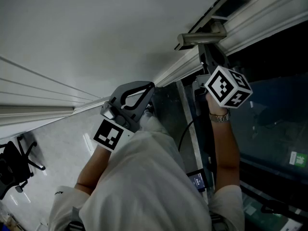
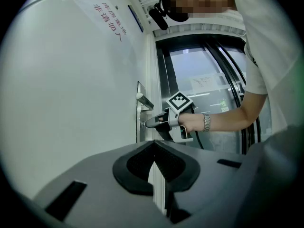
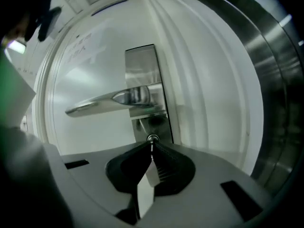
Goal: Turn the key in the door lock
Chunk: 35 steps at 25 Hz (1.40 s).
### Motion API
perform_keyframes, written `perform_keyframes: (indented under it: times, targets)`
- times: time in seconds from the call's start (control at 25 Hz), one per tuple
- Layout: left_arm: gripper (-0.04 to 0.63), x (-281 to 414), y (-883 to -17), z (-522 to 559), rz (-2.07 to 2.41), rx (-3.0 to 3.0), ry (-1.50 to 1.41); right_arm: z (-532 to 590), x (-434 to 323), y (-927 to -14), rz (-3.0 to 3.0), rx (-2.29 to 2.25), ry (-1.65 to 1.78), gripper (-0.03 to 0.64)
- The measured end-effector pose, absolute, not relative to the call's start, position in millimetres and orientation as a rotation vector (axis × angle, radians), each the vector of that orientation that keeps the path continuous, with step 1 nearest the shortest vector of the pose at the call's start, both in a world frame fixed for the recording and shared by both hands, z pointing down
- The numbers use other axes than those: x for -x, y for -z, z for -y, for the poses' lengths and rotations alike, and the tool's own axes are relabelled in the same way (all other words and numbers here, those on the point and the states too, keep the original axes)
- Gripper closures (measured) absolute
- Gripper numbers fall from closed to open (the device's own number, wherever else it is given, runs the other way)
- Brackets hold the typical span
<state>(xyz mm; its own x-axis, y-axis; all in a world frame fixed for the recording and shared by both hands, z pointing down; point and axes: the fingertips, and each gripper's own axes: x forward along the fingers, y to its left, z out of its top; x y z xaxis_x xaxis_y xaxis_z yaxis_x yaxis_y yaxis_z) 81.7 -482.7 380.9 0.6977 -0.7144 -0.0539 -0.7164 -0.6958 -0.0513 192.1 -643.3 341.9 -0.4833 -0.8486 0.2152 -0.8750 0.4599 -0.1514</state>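
A steel lock plate (image 3: 145, 75) on the white door carries a lever handle (image 3: 114, 99) and, under it, the lock cylinder (image 3: 153, 137). My right gripper (image 3: 152, 148) is shut on the thin key (image 3: 152, 145), whose tip sits in the cylinder. In the left gripper view the right gripper (image 2: 145, 124) points level at the plate just below the handle (image 2: 145, 101). In the head view it (image 1: 209, 64) reaches under the handle (image 1: 202, 35). My left gripper (image 2: 154, 156) hangs back from the door, shut with nothing in it, and appears at centre left of the head view (image 1: 147, 89).
A metal door frame (image 3: 280, 94) and dark glass panels (image 1: 269, 129) run along the right of the lock. The person's right wrist wears a watch (image 2: 205, 121). An office chair (image 1: 17, 162) stands on the pale floor at the left. Red lettering (image 2: 109, 20) marks the white wall.
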Motion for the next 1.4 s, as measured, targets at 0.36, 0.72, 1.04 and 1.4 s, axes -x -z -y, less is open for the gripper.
perform_keyframes:
  times: [0.36, 0.72, 1.04, 1.4]
  targets:
    - [0.592, -84.0, -381.9, 481.9, -1.192, 2.834, -0.041, 646.4, -199.4, -345.4, 2.768, -1.471, -1.269, 0.603]
    - [0.592, -82.3, -380.3, 481.5, -1.206, 2.832, -0.056, 646.6, -196.2, -343.7, 2.838, -1.345, -1.68, 0.6]
    - [0.592, -80.7, -381.0, 482.0, -1.192, 2.826, -0.038, 635.7, -187.2, -345.2, 2.857, -1.279, -1.019, 0.479]
    - [0.592, -84.1, -382.5, 484.3, -1.167, 2.832, -0.032, 626.7, -196.2, -350.4, 2.346, -1.337, 0.224, 0.479]
